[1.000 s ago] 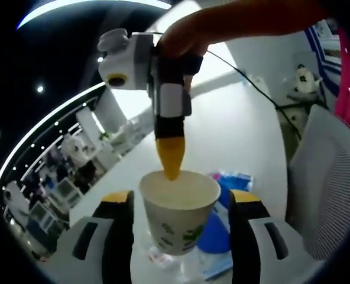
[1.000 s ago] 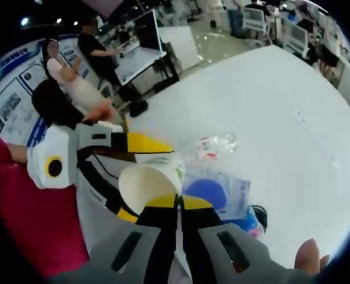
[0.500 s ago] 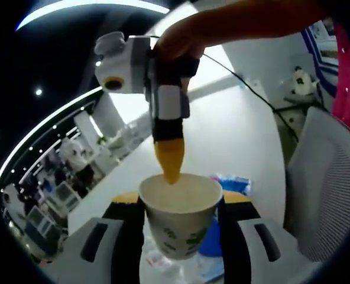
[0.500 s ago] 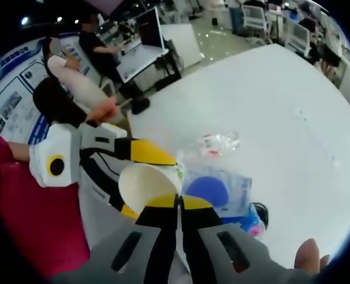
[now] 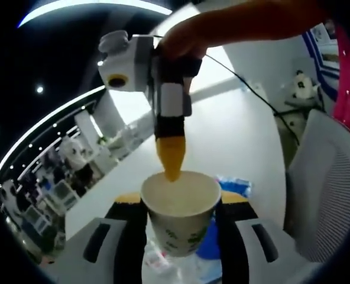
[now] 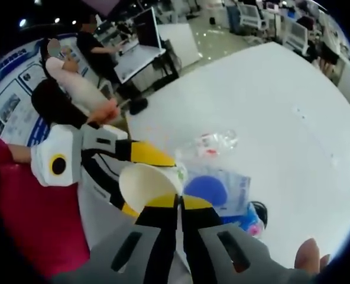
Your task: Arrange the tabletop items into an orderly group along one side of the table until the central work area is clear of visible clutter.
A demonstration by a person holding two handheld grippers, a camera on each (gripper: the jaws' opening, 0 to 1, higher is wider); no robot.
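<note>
A white paper cup [image 5: 181, 219] with green print is held in the air above the white table [image 6: 281, 106]. My left gripper [image 5: 180, 201] has its yellow-tipped jaws pressed against the cup's two sides, shut on it. From above, my right gripper [image 5: 171, 163] reaches down, its tips pinched together on the cup's far rim. In the right gripper view the cup [image 6: 148, 184] lies tilted with its open mouth showing, my right gripper [image 6: 178, 202] is shut on its rim, and the left gripper [image 6: 141, 180] clasps it from the left.
Below the cup lie a crushed clear plastic bottle [image 6: 213, 142] and a plastic bag with a blue round shape [image 6: 219, 192]. A grey mesh chair [image 5: 326, 177] stands at the table's edge. People sit at a desk with a monitor [image 6: 142, 35] beyond the table.
My left gripper's jaws have closed inward from wide apart until they press on the cup's sides. The right gripper has stayed pinched on the rim.
</note>
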